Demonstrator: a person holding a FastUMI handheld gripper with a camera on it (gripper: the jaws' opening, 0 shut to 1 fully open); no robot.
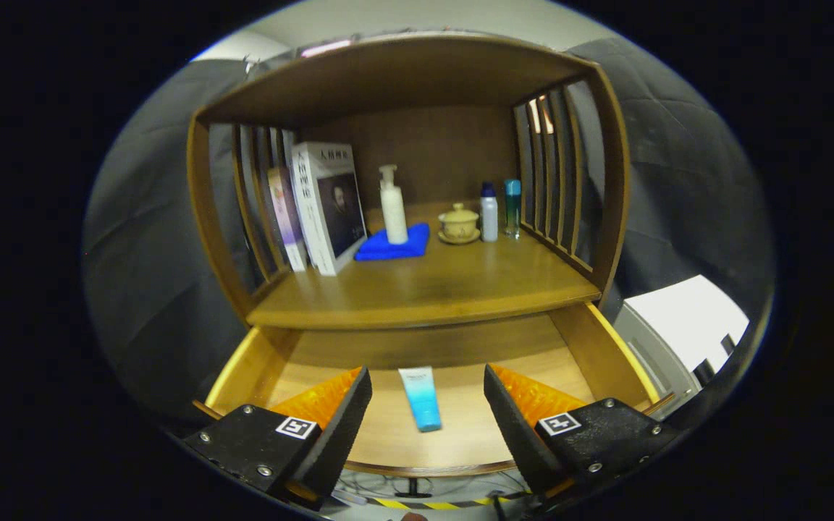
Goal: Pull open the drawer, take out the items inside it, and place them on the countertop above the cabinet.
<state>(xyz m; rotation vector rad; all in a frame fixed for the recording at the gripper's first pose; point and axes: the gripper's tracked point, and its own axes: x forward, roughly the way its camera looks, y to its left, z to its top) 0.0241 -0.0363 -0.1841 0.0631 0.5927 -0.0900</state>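
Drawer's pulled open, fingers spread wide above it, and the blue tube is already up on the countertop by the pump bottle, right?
Not quite. The gripper view shows the blue tube lying inside the open drawer, between the spread fingers, not on the countertop by the pump bottle.

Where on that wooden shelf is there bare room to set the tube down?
The countertop is bare along its front, ahead of the blue cloth and lidded cup. The back is crowded with books and bottles. The open claw straddles the tube.
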